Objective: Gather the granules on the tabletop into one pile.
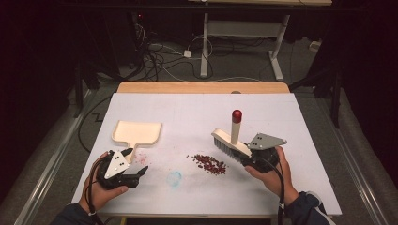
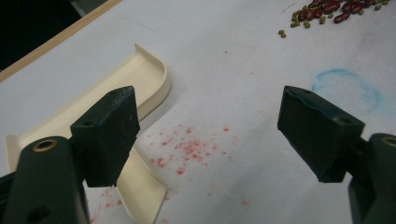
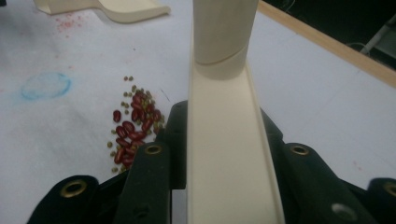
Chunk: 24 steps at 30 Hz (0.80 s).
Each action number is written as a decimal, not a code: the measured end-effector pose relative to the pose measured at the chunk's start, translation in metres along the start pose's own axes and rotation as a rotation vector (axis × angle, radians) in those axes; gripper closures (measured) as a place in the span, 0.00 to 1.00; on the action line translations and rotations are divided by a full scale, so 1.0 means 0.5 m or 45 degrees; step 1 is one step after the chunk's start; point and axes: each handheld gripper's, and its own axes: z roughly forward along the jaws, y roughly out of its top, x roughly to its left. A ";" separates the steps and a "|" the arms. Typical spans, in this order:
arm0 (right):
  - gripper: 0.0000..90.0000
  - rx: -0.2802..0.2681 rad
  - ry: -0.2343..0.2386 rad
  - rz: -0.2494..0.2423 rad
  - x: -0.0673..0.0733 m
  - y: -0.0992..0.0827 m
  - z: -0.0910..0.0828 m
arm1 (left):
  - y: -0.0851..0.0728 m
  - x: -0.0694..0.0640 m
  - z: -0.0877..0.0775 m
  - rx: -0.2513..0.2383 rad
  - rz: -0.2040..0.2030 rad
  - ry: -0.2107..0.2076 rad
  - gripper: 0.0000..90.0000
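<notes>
Two tools are in play, and everything hangs on how they sit around the pile of beans (image 1: 209, 163).

From the high view, the beans lie on the white table (image 1: 197, 112) between the hands. The right gripper (image 1: 253, 157) is clamped on the back of a cream brush (image 1: 230, 143), which sits just right of the pile, bristles down, its long axis slanting from upper left toward the hand. Its handle stands up, capped in red. The cream dustpan (image 1: 137, 132) lies well left of the beans and a little farther from the person, its stub handle pointing back toward the left gripper (image 1: 136, 164), which hovers just beside it. So the pan is the left hand's to take, and I would guess the sweep has to run leftward from the brush, through the beans, toward the pan.

In the left gripper view, the jaws stand wide apart with nothing between them. The dustpan (image 2: 144, 74) shows behind the left-hand jaw, its handle passing under that jaw; the beans (image 2: 327, 9) are far off at the upper right, past a faint blue ring (image 2: 345, 88).

In the right gripper view, both jaws press the brush's (image 3: 229, 154) cream back from either side. The beans (image 3: 133, 123) lie just left of it, the dustpan (image 3: 126, 9) well beyond them.
</notes>
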 end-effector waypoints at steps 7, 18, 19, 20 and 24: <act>0.75 0.064 -0.017 0.021 -0.002 -0.037 -0.013 | 0.000 -0.003 0.002 0.008 0.008 -0.013 0.22; 0.75 0.174 0.030 0.113 -0.006 -0.058 -0.014 | 0.001 -0.005 0.001 0.020 0.022 -0.030 0.22; 0.75 0.194 0.043 0.112 -0.006 -0.055 -0.014 | 0.001 -0.004 0.001 0.022 0.022 -0.033 0.22; 0.75 0.211 0.059 0.116 -0.007 -0.052 -0.015 | 0.001 -0.004 0.002 0.024 0.023 -0.035 0.22; 0.76 0.235 0.051 0.107 0.008 -0.044 -0.011 | 0.001 -0.005 0.005 0.032 0.024 -0.038 0.22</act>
